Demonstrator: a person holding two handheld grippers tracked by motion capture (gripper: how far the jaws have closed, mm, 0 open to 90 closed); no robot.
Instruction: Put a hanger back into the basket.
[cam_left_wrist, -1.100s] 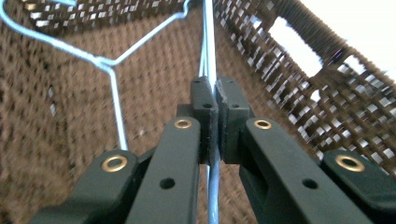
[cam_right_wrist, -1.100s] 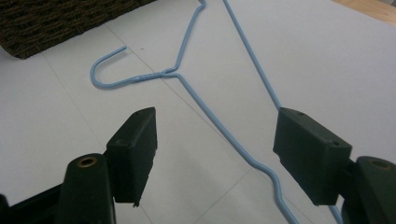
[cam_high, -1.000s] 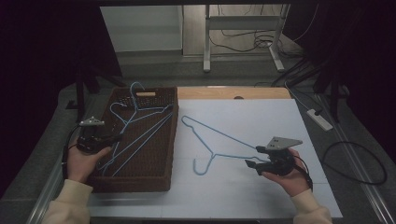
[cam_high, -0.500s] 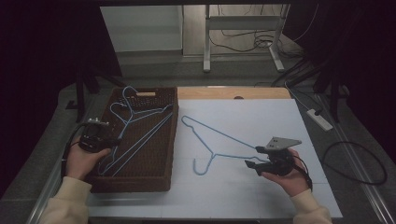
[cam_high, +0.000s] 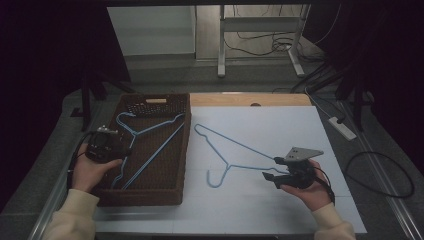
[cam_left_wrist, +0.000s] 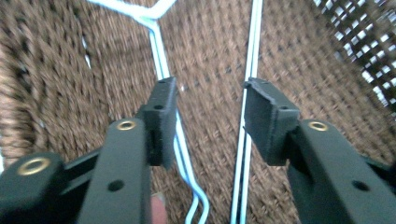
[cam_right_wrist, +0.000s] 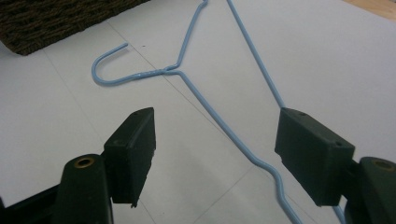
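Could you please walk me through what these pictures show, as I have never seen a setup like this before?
A person sits at a table holding a hand-operated pair of tongs in each hand. One camera looks down from above; the other two ride on the tongs and look along their black jaws. In the high view, the left tongs hover inside a brown woven basket that holds blue wire hangers. Their jaws have just been opening and now stand apart, gripping nothing. The right tongs stand open over a white sheet, beside another blue hanger lying flat on it; one wire runs between the jaws, unpinched.
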